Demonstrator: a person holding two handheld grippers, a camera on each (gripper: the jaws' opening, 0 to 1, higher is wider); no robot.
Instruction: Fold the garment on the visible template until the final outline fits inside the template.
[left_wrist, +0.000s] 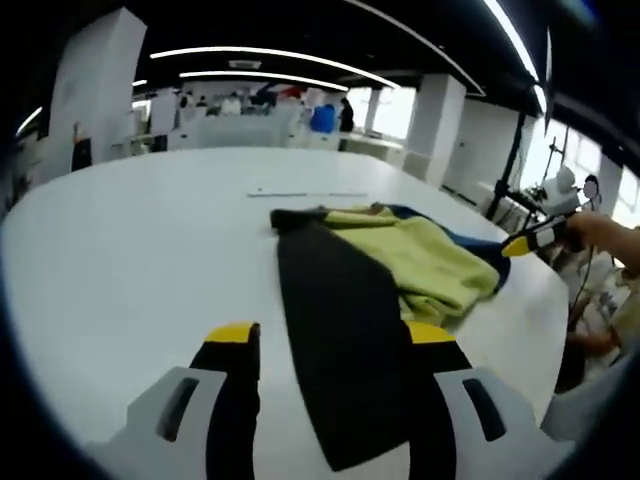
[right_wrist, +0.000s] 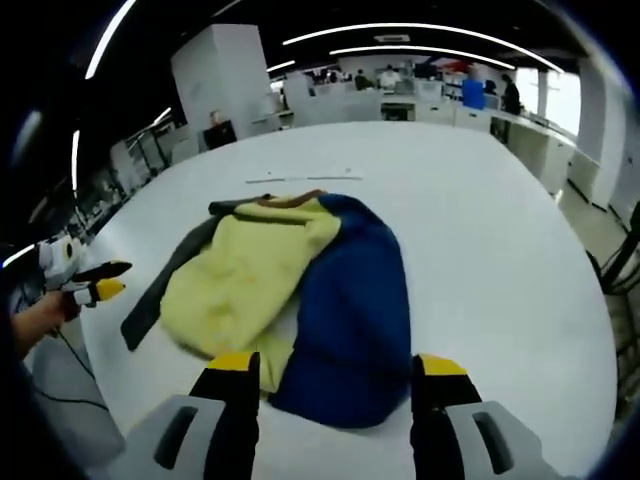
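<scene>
A garment lies bunched on the white table (left_wrist: 120, 260), its yellow-green side (left_wrist: 425, 260) up and its blue side (left_wrist: 470, 240) showing at the far edge. It partly covers a long black template (left_wrist: 335, 330). My left gripper (left_wrist: 332, 340) is open, its yellow-tipped jaws on either side of the template's near end with nothing held. In the right gripper view the yellow part (right_wrist: 240, 275) sits left of the blue part (right_wrist: 350, 310), and the template (right_wrist: 150, 300) sticks out at the left. My right gripper (right_wrist: 338, 365) is open over the blue edge.
The right gripper (left_wrist: 525, 243), held by a hand, comes in at the table's right edge; the left gripper (right_wrist: 95, 285) shows at the left edge. A thin strip (right_wrist: 300, 178) lies beyond the garment. Desks, pillars and people stand far behind.
</scene>
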